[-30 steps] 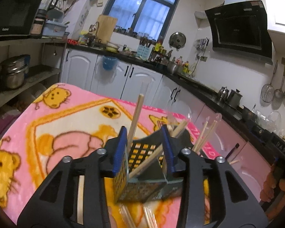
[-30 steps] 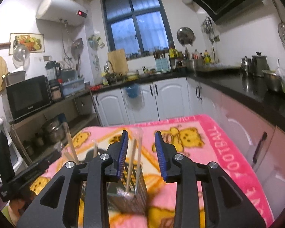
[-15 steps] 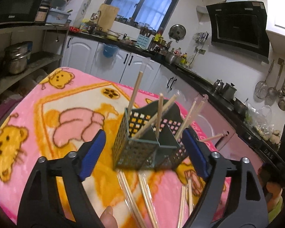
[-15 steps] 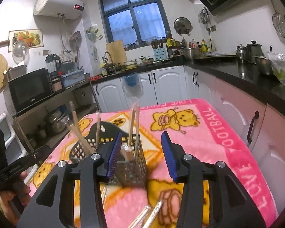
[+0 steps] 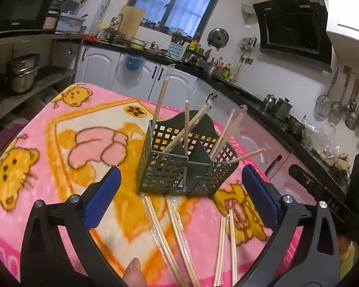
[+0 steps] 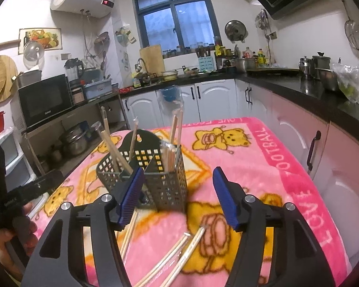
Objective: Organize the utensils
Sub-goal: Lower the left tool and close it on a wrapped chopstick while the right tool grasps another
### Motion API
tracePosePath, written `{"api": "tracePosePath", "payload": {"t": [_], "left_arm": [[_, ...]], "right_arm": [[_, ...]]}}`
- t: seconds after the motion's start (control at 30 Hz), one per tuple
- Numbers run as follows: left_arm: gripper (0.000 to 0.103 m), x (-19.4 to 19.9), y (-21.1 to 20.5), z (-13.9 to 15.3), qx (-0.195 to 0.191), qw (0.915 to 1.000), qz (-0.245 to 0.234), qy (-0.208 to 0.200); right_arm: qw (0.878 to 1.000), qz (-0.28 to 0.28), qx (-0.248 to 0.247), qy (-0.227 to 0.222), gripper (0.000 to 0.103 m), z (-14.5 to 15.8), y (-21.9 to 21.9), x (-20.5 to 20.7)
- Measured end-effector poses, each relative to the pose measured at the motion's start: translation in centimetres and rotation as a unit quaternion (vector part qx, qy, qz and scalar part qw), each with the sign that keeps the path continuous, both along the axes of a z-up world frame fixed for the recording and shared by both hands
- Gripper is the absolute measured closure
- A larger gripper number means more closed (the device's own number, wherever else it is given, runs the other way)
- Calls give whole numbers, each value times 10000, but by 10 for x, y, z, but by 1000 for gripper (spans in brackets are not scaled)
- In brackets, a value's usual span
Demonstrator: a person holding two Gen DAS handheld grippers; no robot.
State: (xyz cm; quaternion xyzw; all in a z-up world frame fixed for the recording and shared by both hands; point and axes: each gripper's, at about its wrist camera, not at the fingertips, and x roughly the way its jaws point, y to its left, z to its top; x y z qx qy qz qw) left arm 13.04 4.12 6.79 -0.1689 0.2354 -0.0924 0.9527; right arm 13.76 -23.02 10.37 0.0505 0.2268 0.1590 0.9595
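Pink blanket (image 5: 59, 129) spreads wide, open cloth left of the holder; its far edge meets the white cabinets (image 6: 210, 100). Green utensil holder (image 5: 179, 165) stands mid-blanket, chopsticks (image 5: 186, 236) loose on its near side. Left gripper (image 5: 179, 198) gapes wide, empty; right gripper (image 6: 177, 196) parted, empty too.

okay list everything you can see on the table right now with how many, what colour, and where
Utensil holder: one, dark green perforated, upright mid-blanket.
Chopsticks in holder: several, pale wood, some plastic-wrapped, leaning in the compartments.
Loose chopsticks: several wrapped pairs, pale wood, flat on the blanket in front of the holder.
Blanket: one, pink with yellow bear cartoons, covering the table.
Left gripper: black with blue pads, open, empty, before the holder.
Right gripper: same colours, open, empty.
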Motion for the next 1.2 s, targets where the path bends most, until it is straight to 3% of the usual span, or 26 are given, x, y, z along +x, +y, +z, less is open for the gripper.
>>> {"api": "tracePosePath", "payload": {"t": [0.63,1.13,1.2], "left_arm": [[10,-19,-5,-10,-15,9997,-175,177],[10,-5,-42,-50,418,9944,-655,719],[15,-2,-46,-55,434,9935,-696,789]], "right_arm": [[9995,-72,-145,262,43,-14,-16,-23],[9957,-7,-194,907,43,-54,-24,-19],[9953,-2,-211,949,43,-57,-24,-19]]}}
